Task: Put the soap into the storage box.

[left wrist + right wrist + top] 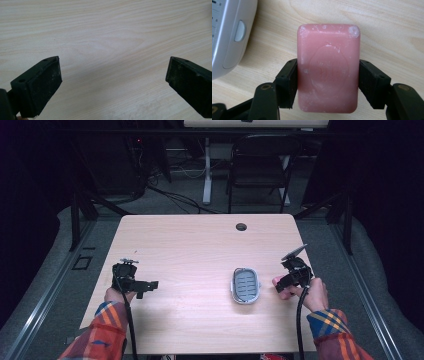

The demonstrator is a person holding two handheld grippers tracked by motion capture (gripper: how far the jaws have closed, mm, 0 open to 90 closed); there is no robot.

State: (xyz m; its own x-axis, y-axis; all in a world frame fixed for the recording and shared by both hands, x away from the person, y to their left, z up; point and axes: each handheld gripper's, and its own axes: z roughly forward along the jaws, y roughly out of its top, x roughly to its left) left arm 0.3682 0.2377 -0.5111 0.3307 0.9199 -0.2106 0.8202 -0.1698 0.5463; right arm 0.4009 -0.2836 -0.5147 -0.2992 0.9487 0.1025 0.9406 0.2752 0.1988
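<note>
A pink bar of soap (pixel 328 42) sits between the two black jaws of my right gripper (pixel 328 63), which is shut on its long sides. Whether the bar rests on the wooden table (pixel 190 245) or is just above it I cannot tell. From the high view, my right gripper (pixel 281 285) is at the table's right edge, a little right of a white oval soap dish (pixel 233 287) with a ridged grey inside. An edge of the soap dish (pixel 227 32) lies left of the bar. My left gripper (pixel 113 62) is open over bare wood; it is at the table's left (pixel 150 286).
A round cable hole (pixel 241 226) sits near the table's far edge. Behind the table stand a black folding chair (pixel 260 165) and a white desk leg (pixel 206 175), with cables on the floor. Bare wood lies between the two grippers.
</note>
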